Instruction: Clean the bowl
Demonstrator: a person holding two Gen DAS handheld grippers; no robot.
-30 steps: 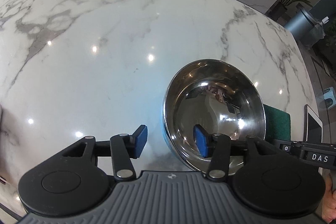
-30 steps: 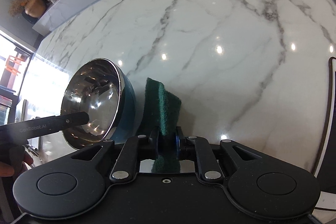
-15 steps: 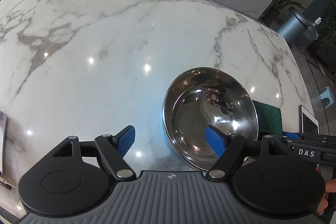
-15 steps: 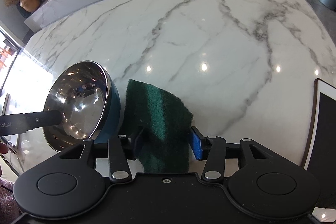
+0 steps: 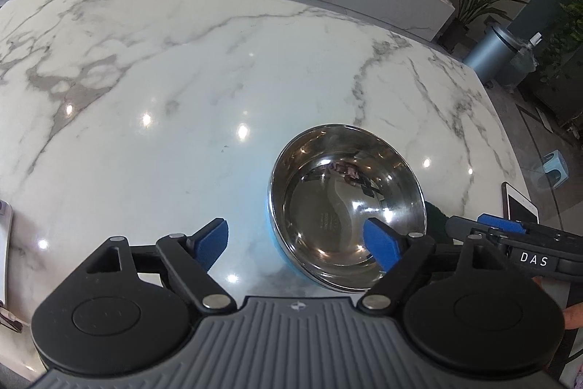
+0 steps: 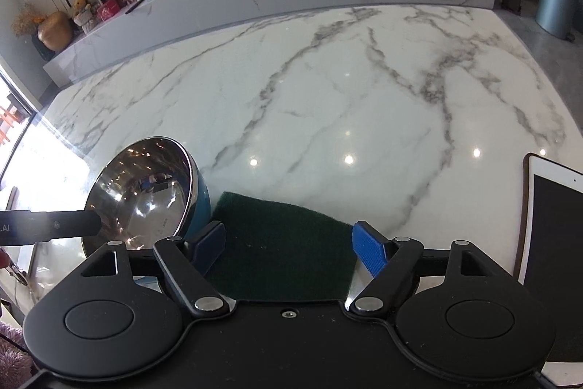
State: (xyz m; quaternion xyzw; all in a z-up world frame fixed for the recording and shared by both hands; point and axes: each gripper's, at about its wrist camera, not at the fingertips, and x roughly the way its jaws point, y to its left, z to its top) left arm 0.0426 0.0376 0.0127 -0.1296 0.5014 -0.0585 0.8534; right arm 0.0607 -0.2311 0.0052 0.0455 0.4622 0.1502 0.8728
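Now, from the left wrist, your left claw [image 5: 297,241] is spreading its blue pads, wider than a second ago, and it grips nothing. A second ago the rim of the bowl [image 5: 346,203] sat between those pads with the bowl tipped toward the camera. The bowl sits lower centre-right of the frame on the desk [image 5: 218,79], mouth up, with the right-hand pad over its near rim but not pressing on it. A dark green corner of the scrub pad [image 5: 435,217] peeks out just right of the bowl, and the other tool reaches in from the right edge.

From the right wrist, your right claw [image 6: 288,248] is also opening. A second ago it pinched the scrub pad [image 6: 280,243] upright and folded; the pad lies flat on the desk between the spread pads, released. The bowl [image 6: 145,192] stands at lower left, just beside the pad, and a tablet [image 6: 554,228] lies at the right edge.

Both tools have let go at once, so I judge the scrubbing finished and bowl and pad set down.
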